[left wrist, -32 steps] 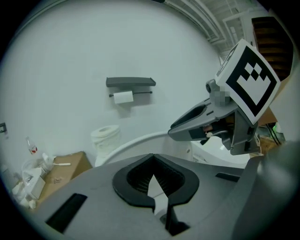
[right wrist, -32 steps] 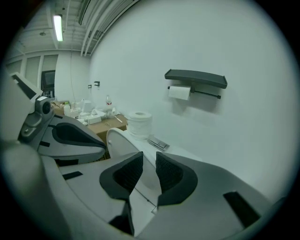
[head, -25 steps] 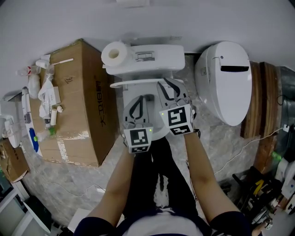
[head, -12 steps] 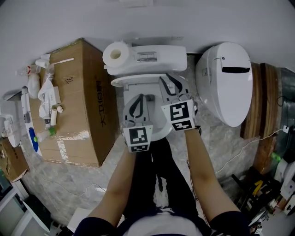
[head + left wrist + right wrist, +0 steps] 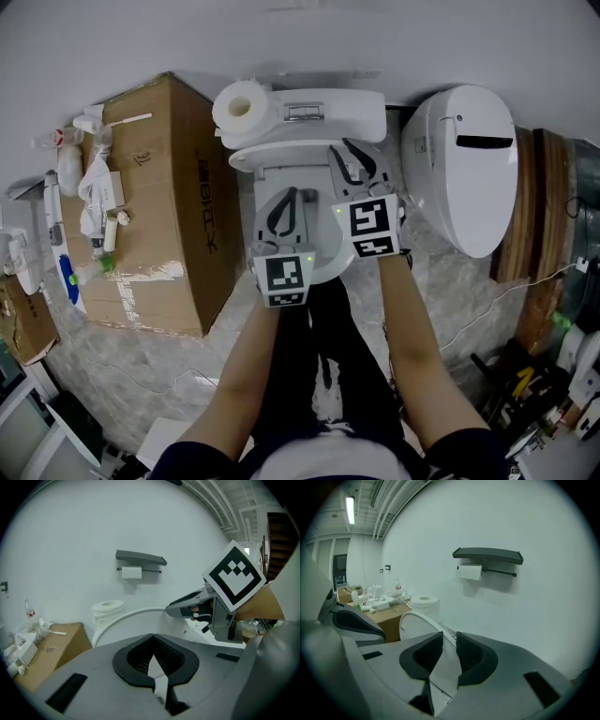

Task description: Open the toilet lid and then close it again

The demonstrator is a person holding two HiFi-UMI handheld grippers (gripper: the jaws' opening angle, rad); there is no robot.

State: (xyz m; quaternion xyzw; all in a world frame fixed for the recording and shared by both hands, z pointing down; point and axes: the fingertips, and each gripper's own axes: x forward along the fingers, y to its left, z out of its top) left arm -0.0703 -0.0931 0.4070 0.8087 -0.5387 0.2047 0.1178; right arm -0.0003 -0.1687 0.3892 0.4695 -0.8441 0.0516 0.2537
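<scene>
The white toilet (image 5: 319, 112) stands against the wall, its lid (image 5: 281, 161) raised and seen almost edge-on in the head view. My right gripper (image 5: 354, 161) reaches to the lid's right rim. In the right gripper view the white lid edge (image 5: 417, 623) runs between the two dark pads, and the right gripper (image 5: 447, 644) is shut on it. My left gripper (image 5: 286, 202) hovers over the bowl in front of the lid, shut with nothing between its fingers. In the left gripper view the left gripper's closed tips (image 5: 152, 637) point at the lid's arc (image 5: 124, 620), with the right gripper (image 5: 190, 606) beside it.
A toilet paper roll (image 5: 242, 108) sits on the tank's left end. A cardboard box (image 5: 155, 206) with bottles and clutter stands left of the toilet. Another white toilet unit (image 5: 464, 169) and wooden boards (image 5: 534, 206) stand to the right. A wall shelf with a paper holder (image 5: 487, 555) hangs above.
My right gripper has edged a little toward the tank with the lid's rim in it. The left gripper has stayed in place over the bowl.
</scene>
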